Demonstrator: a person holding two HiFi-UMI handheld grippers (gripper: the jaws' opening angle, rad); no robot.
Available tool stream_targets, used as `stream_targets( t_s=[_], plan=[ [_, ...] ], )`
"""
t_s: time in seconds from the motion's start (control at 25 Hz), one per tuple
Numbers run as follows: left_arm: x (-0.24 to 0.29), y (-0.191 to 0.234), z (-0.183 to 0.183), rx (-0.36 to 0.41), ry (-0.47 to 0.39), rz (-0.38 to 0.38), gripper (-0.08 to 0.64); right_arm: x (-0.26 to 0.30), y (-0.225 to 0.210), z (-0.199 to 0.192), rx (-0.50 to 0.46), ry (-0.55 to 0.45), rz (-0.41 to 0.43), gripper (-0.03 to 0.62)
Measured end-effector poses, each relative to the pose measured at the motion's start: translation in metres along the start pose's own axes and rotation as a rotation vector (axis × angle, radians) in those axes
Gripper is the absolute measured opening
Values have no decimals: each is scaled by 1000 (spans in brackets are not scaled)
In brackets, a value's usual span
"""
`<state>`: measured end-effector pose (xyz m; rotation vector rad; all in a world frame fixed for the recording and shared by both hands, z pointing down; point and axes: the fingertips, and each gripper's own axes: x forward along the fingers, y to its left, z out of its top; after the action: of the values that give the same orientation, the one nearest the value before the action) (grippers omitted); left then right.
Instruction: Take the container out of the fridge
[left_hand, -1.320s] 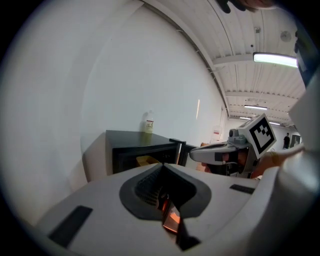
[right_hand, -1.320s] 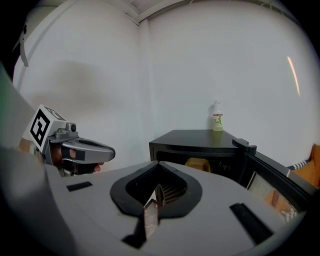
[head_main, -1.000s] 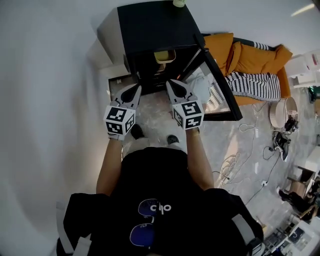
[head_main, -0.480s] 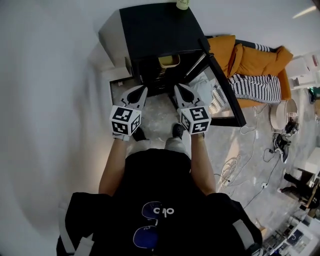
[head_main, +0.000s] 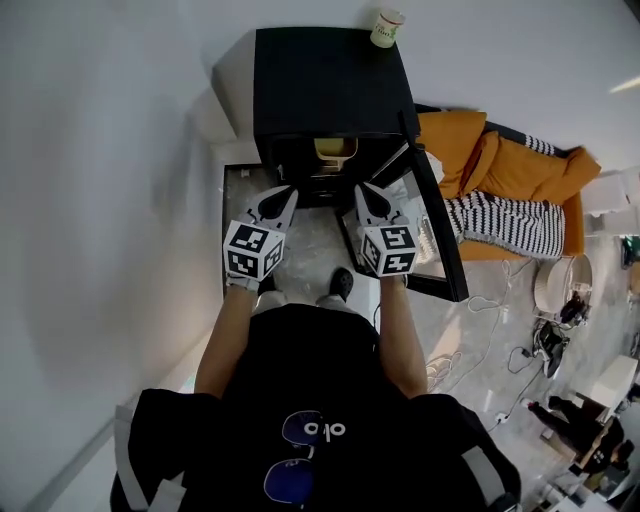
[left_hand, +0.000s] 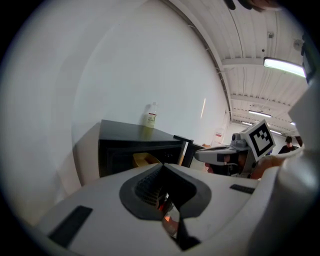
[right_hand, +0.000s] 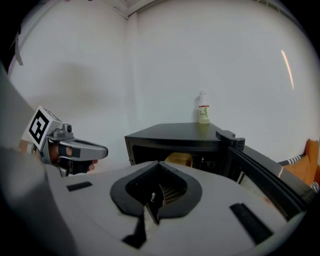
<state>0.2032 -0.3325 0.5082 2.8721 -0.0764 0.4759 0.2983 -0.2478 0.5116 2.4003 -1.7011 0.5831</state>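
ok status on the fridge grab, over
Both shut, empty: left gripper, right gripper, short of the fridge. Yellow container inside, untouched. Its door open, nothing in the way.

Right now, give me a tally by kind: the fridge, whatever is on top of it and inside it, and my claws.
Fridge, door open: 1
Bottle on top of the fridge: 1
Yellow container inside the fridge: 1
Claws, left claw and right claw, both empty: 2
Total: 5

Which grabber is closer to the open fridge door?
Right. The right gripper sits just beside the open door; the left gripper is farther away, at the far side of the fridge.
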Motion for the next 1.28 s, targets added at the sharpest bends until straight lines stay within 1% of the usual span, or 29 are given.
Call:
stream_targets(
  t_s=[0.12,0.24,0.6,0.92,1.16,1.28],
  plan=[
    [8,-5,-1,11,11,7,0,4,-7,-3,5,3,17,2],
    [15,-6,-2,5,14,12,0,8,-12,-6,5,4,27,2],
    [20,-5,-3,-7,6,0,0,12,-14,-14,16,9,19,2],
    [23,-3,-9,13,13,-15,0,22,-13,-16,2,-12,19,2],
    [31,-2,-13,49,16,-30,0,32,-13,-33,-13,4,23,2],
    [36,1,-19,36,17,-31,0,37,-14,-41,-13,10,24,2]
  ],
)
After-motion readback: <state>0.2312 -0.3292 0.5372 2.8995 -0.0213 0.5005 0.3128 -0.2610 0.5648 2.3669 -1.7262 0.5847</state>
